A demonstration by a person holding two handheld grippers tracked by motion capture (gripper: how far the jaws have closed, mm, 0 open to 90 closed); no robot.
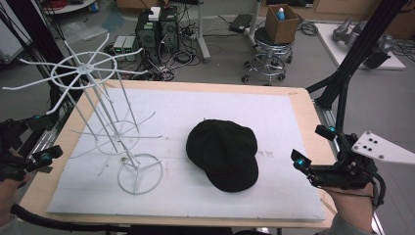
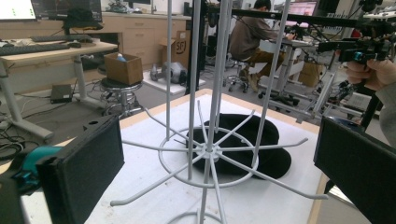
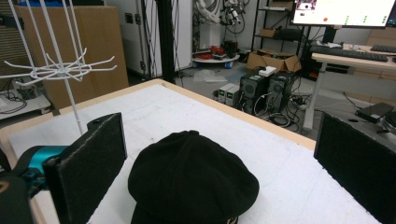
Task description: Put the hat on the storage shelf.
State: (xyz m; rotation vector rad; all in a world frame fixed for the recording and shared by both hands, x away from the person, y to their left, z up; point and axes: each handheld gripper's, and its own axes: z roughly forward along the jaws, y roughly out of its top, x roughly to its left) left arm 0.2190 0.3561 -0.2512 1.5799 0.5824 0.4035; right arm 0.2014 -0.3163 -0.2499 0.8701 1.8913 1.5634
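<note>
**A robotics lab with workstations around a test table**

The setting is a research lab. A wooden table (image 1: 303, 105) with a white mat stands on a grey floor. At twelve o'clock beyond it, desktop computer towers (image 1: 157, 29) sit on the floor amid tangled cables. At one o'clock a rolling stool (image 1: 270, 54) carries a cardboard box (image 1: 282, 22). Black metal frame struts (image 1: 362, 44) rise at two o'clock. In the gripper views, desks hold a monitor (image 3: 343, 11) and keyboards (image 2: 28, 48), shelves carry equipment, and a seated person (image 2: 252, 35) works at a bench.
</note>
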